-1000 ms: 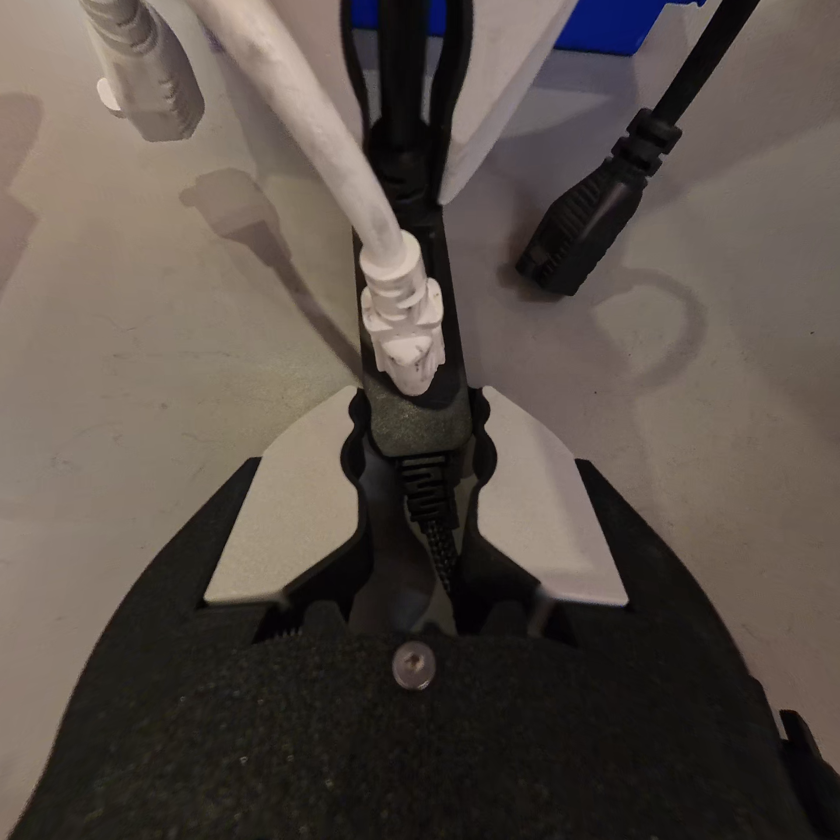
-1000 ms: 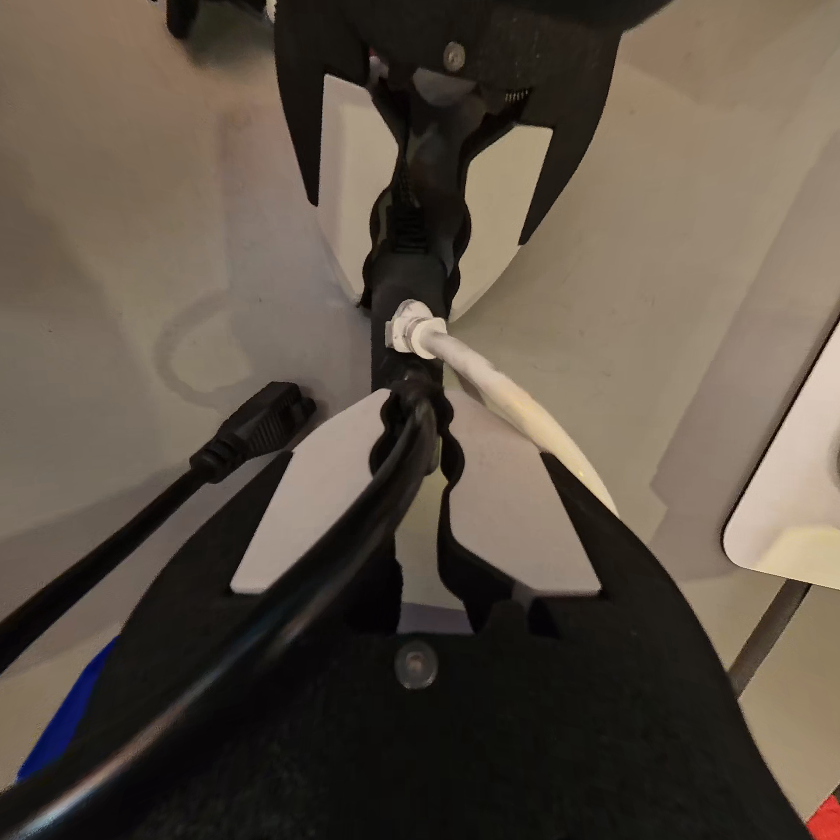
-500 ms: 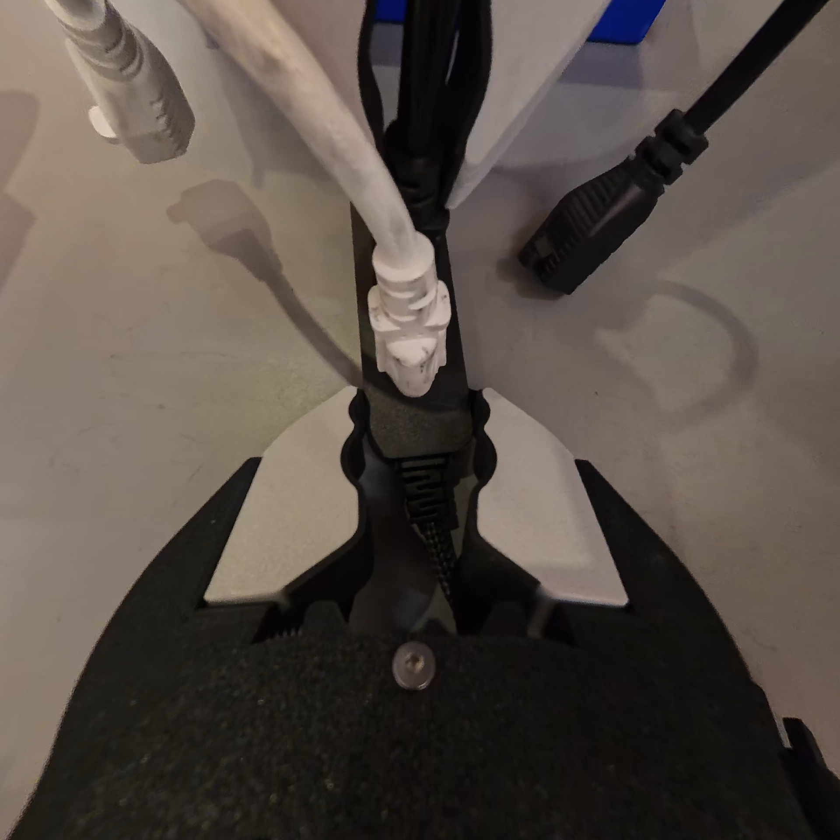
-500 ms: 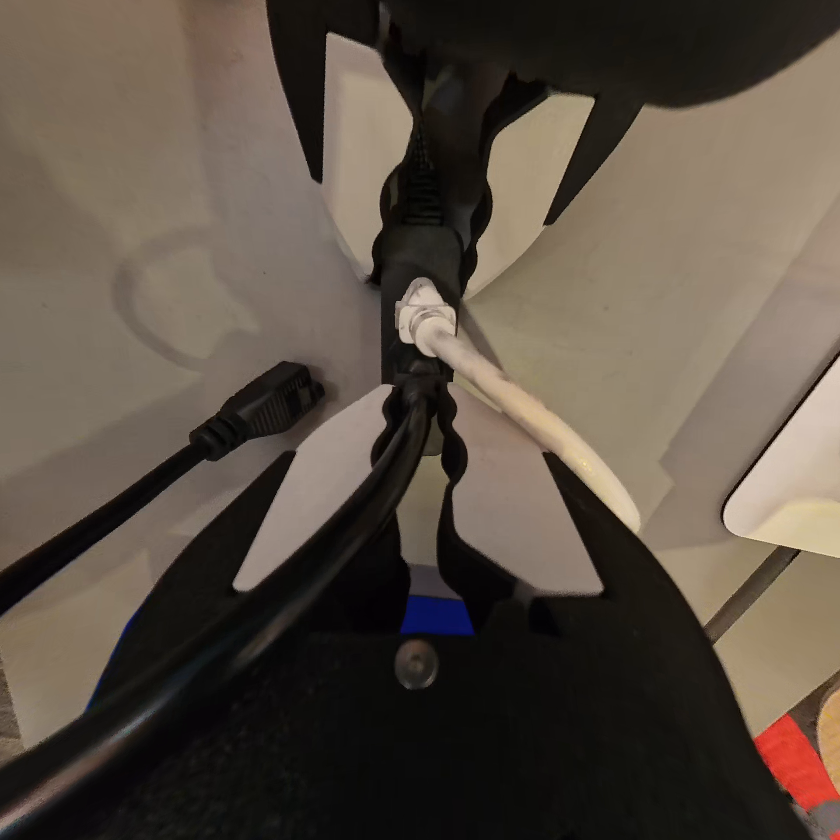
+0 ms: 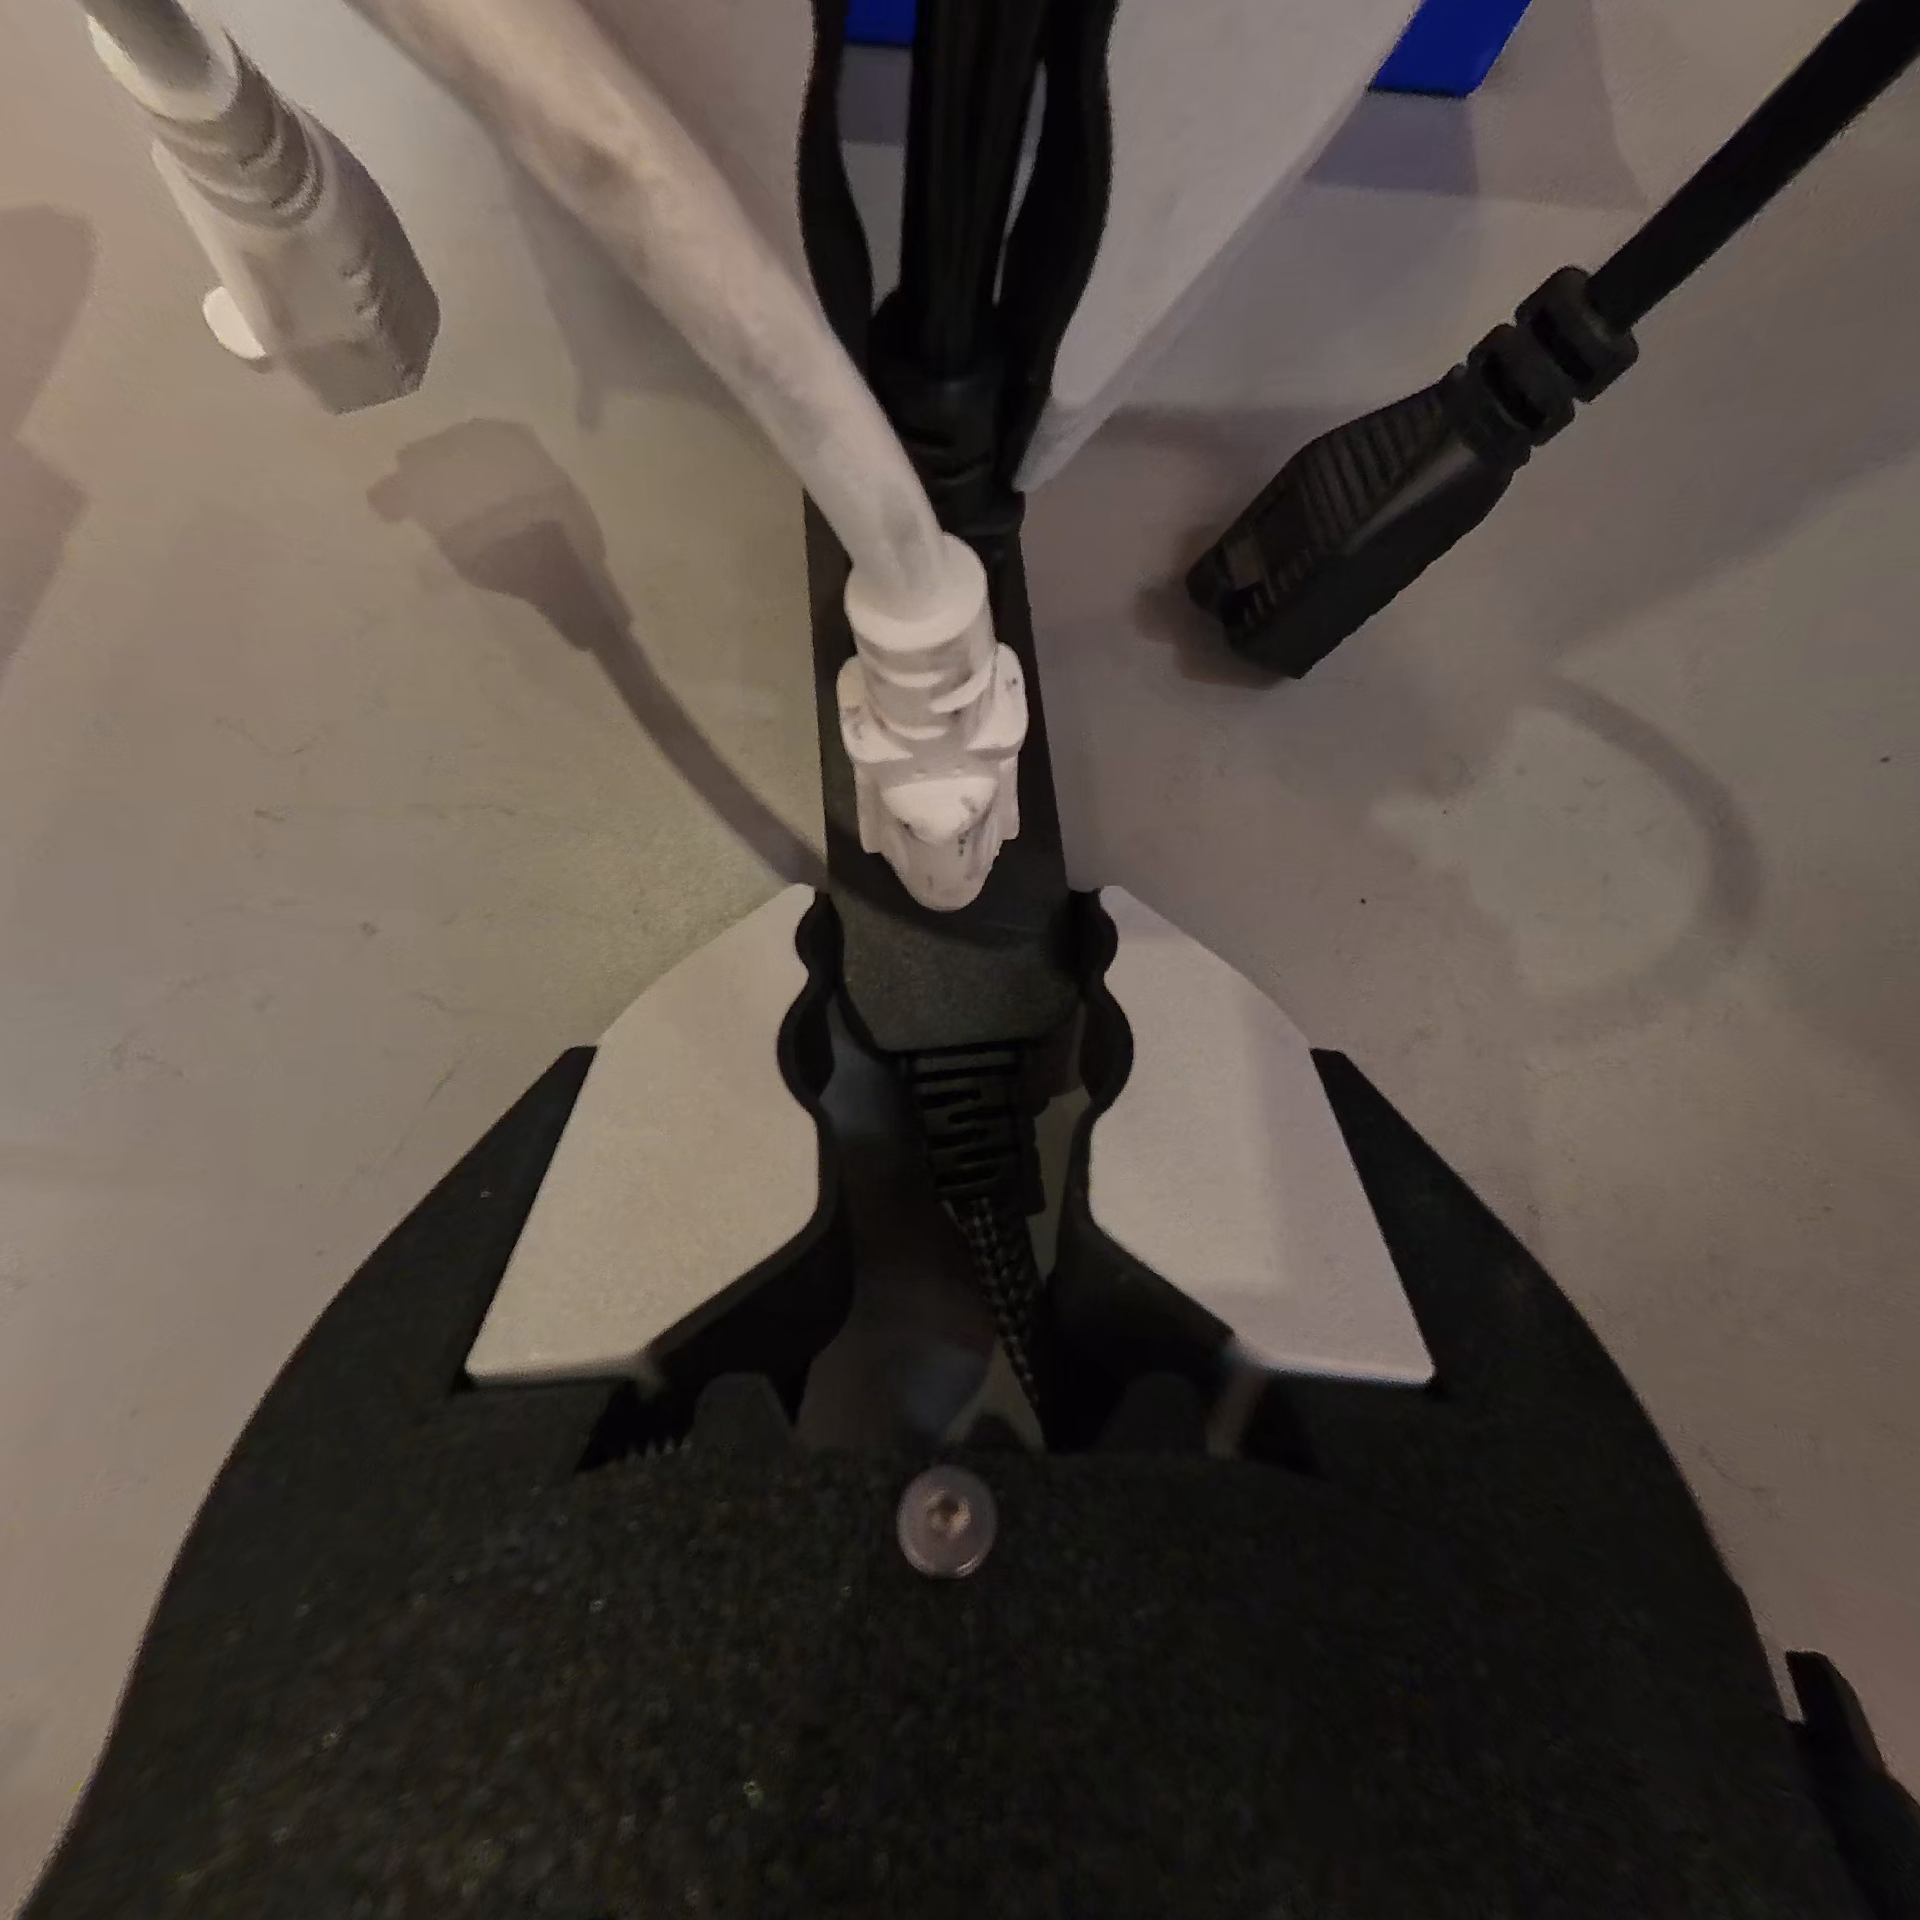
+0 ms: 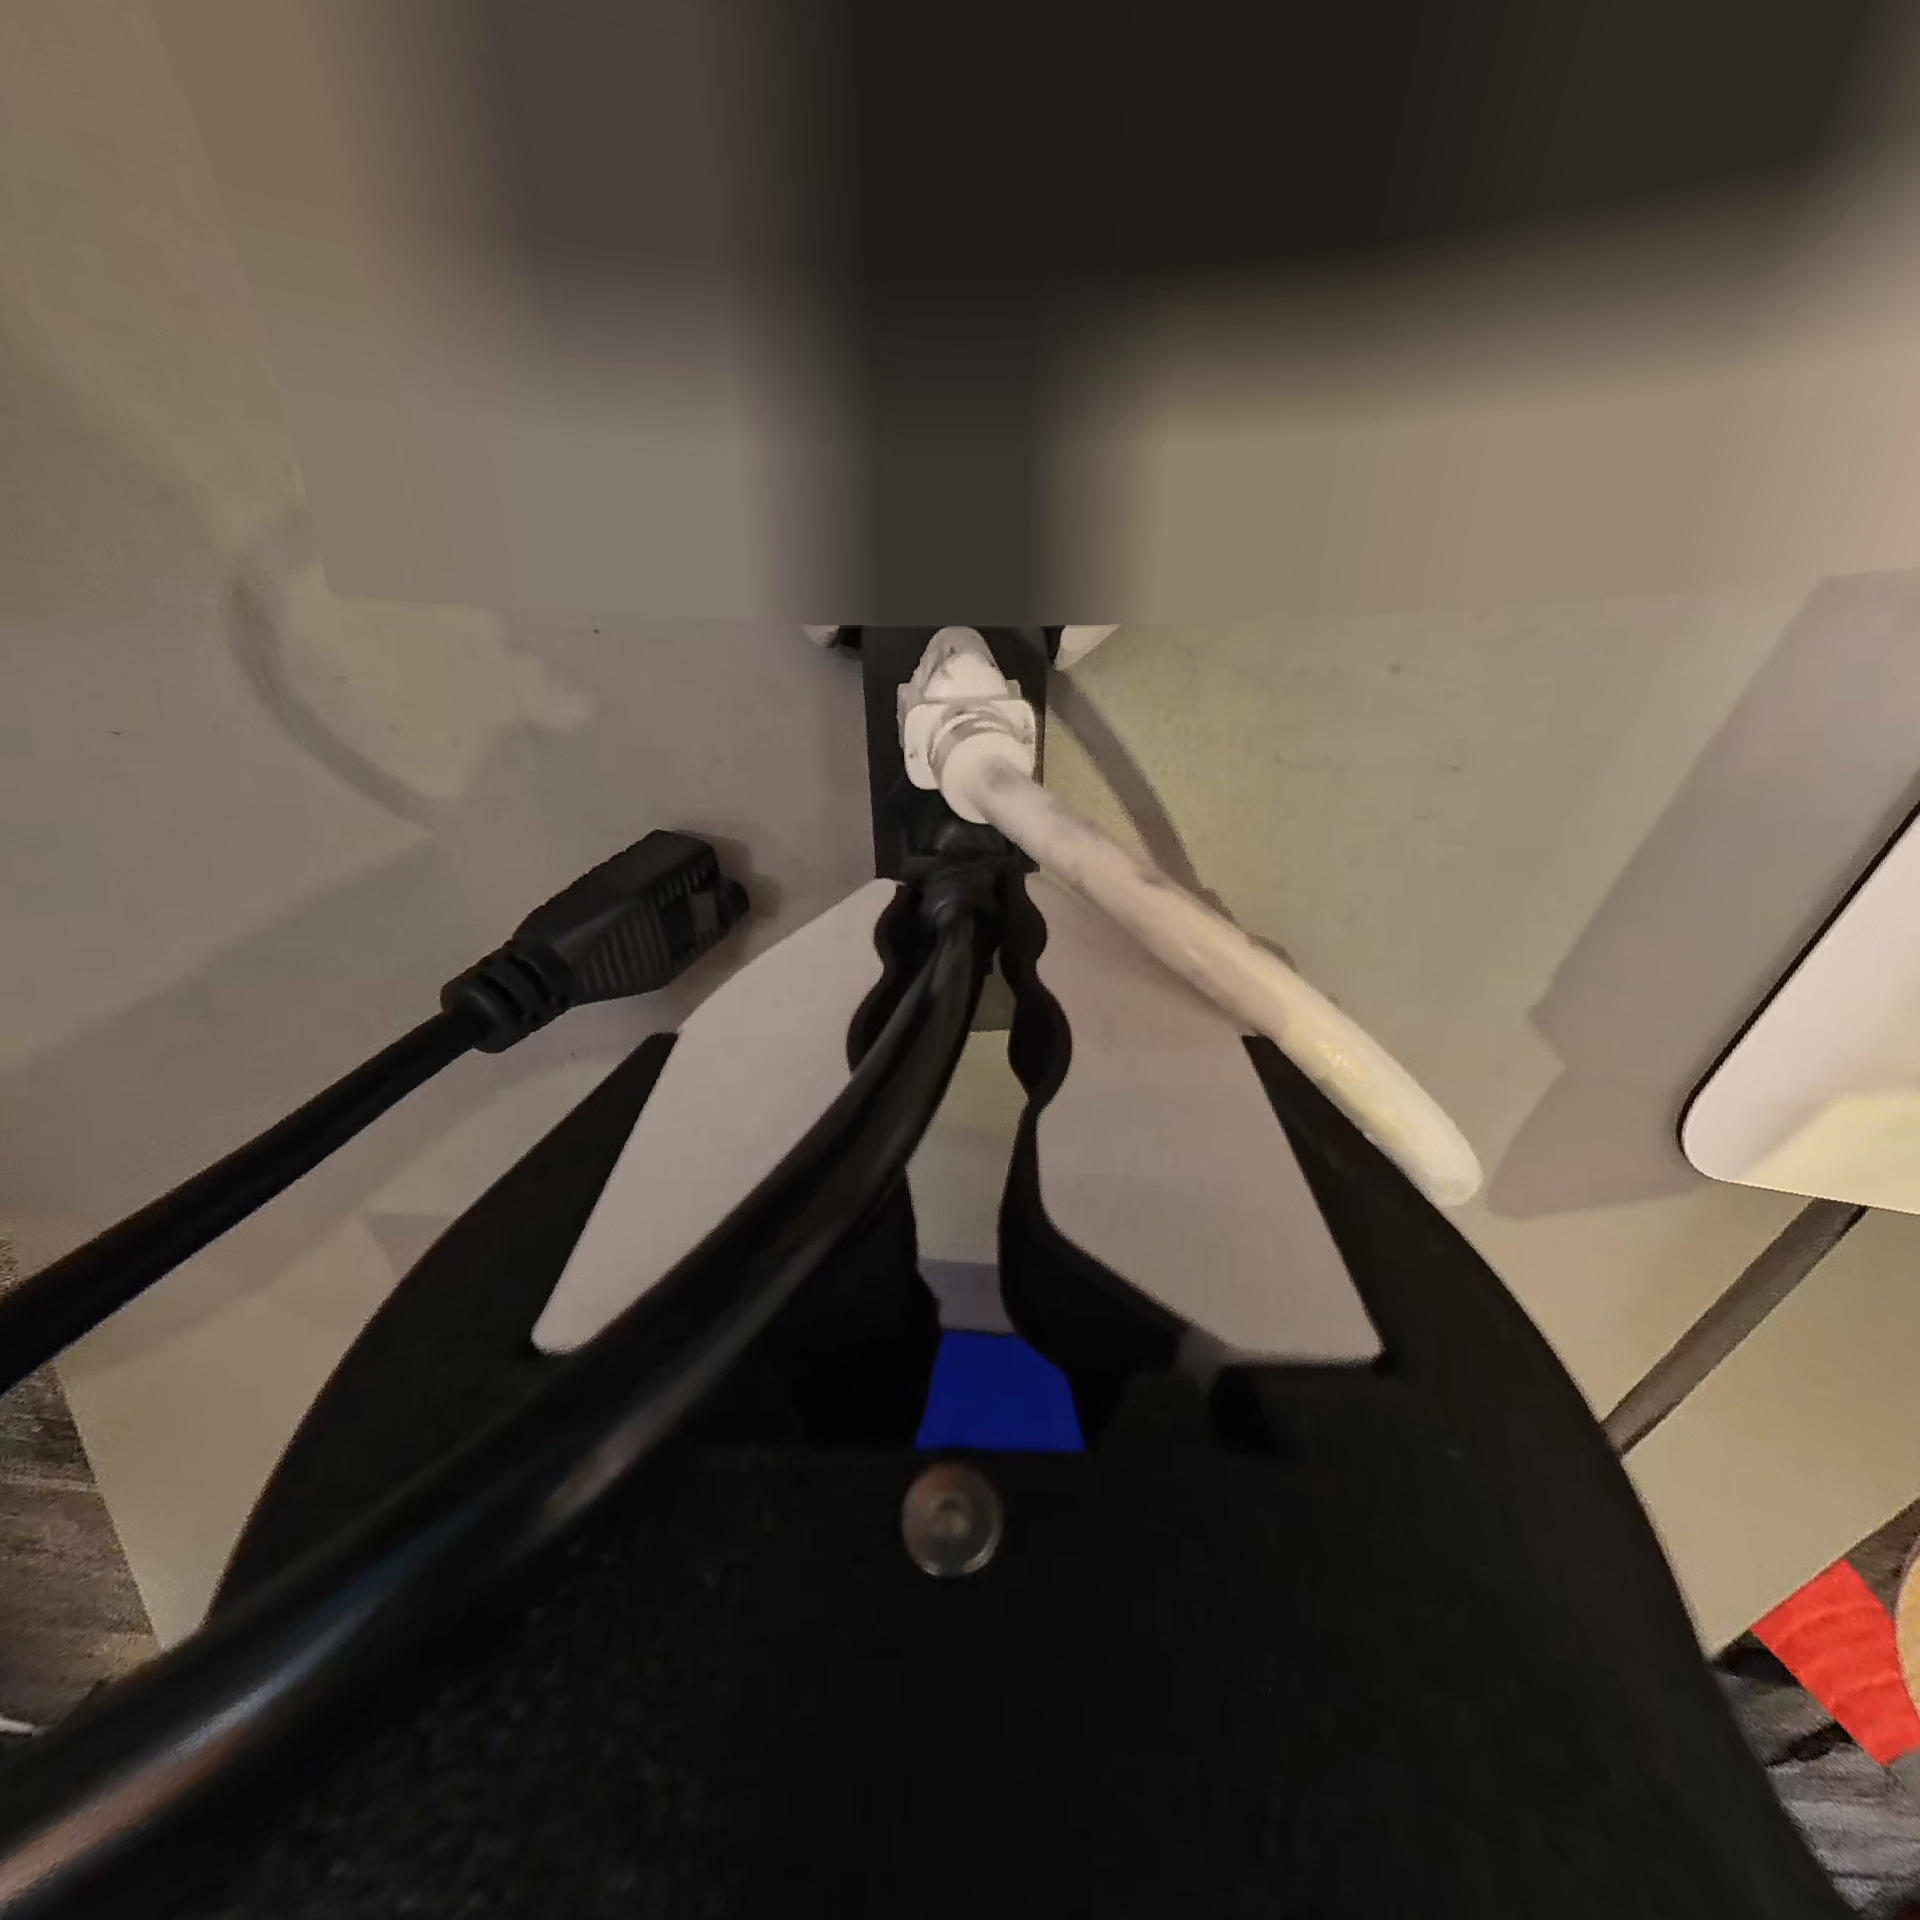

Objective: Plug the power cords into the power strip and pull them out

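Note:
A narrow black power strip (image 5: pixel 1023 717) lies on the pale table. My left gripper (image 5: pixel 951 935) is shut on its near end, where a braided black cord (image 5: pixel 1003 1278) leaves it. A white plug (image 5: pixel 930 769) with a thick white cord sits in the strip; it also shows in the right wrist view (image 6: pixel 966 717). My right gripper (image 6: pixel 961 914) is shut on a black plug (image 6: pixel 951 883) with black cords at the strip's (image 6: pixel 883 769) other end. How deep that plug (image 5: pixel 956 416) sits is hidden.
A loose black cord connector (image 5: pixel 1382 540) lies right of the strip, seen also in the right wrist view (image 6: pixel 623 925). A white connector (image 5: pixel 301 270) hangs at upper left. A white device (image 6: pixel 1818 1039), a blue object (image 5: pixel 1444 52) and red tape (image 6: pixel 1860 1652) lie nearby. My hands' fingertips stand some 6 cm from each other.
The two grippers have drawn closer together along the strip. The black plug in my right gripper has moved towards the white plug. The left gripper keeps its hold.

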A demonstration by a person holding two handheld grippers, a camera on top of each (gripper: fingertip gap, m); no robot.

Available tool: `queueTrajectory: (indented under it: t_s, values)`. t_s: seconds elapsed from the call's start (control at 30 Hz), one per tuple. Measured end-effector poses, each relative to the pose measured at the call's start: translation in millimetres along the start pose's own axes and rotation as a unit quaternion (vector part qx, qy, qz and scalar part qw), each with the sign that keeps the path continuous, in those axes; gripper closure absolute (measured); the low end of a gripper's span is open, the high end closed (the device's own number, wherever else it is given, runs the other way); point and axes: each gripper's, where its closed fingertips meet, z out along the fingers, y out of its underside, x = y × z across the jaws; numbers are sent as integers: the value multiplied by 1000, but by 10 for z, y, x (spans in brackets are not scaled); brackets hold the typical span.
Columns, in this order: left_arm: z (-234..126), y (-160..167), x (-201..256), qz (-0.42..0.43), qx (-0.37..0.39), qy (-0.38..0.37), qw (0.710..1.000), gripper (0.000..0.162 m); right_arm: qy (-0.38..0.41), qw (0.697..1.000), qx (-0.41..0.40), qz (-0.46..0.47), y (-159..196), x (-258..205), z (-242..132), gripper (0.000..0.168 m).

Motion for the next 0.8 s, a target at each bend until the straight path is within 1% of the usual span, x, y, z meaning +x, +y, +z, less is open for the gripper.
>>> queueTrajectory:
  t_s: [0.47, 0.53, 0.57, 0.73, 0.8]
  values:
    - [6, 0, -2, 2, -1, 2, 1000, 118, -15, 999, 15, 29, -9, 11, 29, 152]
    - [8, 0, 0, 3, -1, 5, 1000, 118, -21, 999, 17, 27, -2, 11, 96, 155]
    - [7, 2, 0, 4, -1, 5, 1000, 118, -28, 999, 16, 33, 34, 11, 96, 152]
    - [15, 4, -1, 4, -2, 8, 1000, 117, -14, 997, 52, 50, 24, 4, 90, 152]
    - [15, 7, 2, 5, -2, 10, 1000, 118, -13, 998, 44, 46, 21, 6, 86, 152]
